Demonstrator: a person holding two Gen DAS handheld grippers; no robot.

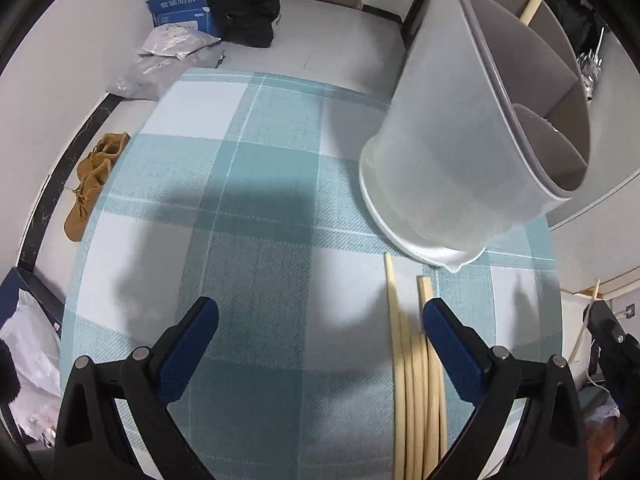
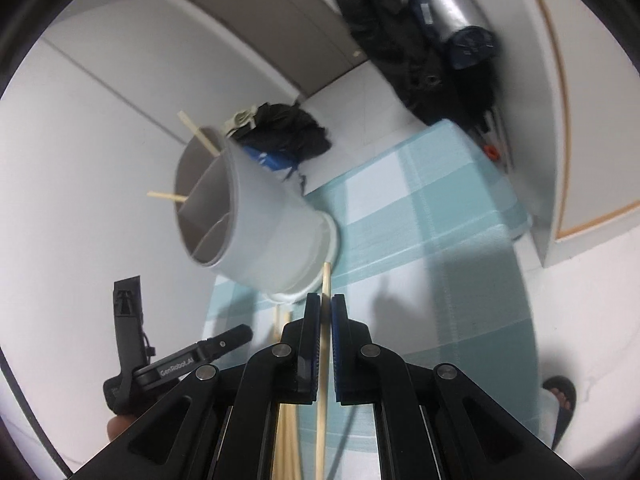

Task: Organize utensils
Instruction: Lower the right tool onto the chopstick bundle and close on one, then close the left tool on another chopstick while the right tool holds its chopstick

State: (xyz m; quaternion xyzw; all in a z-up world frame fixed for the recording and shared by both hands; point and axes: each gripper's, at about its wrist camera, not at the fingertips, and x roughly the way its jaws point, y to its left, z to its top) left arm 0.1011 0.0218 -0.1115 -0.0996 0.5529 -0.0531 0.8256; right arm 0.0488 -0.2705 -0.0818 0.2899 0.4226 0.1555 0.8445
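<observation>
So the setup is a table with a teal-and-white checked cloth (image 1: 248,184), white floor and walls around it, plus a black bag (image 1: 244,4), a blue box (image 1: 180,12) and a tan boot (image 1: 90,184) lying on the floor beyond and beside it.

The landmark here is the grey utensil holder (image 1: 452,152) with inner dividers, standing on the cloth. Two chopsticks (image 2: 200,136) already poke out of its top on the far side from the grippers. Right in front of the holder's white base there's a bundle of pale chopsticks (image 1: 416,368) lying flat on the cloth, ends almost reaching the base.

The left gripper (image 1: 320,316) hangs over the cloth in front of the holder, jaws spread wide with nothing between them; its right blue pad (image 1: 448,340) sits just beside the bundle, can't tell if it touches.

The right gripper (image 2: 326,308) is pinching a single chopstick (image 2: 325,292), jaws pressed together on it, the tip pointing up toward the holder's base.

A sandaled foot (image 2: 560,400) shows on the floor beside the table.
</observation>
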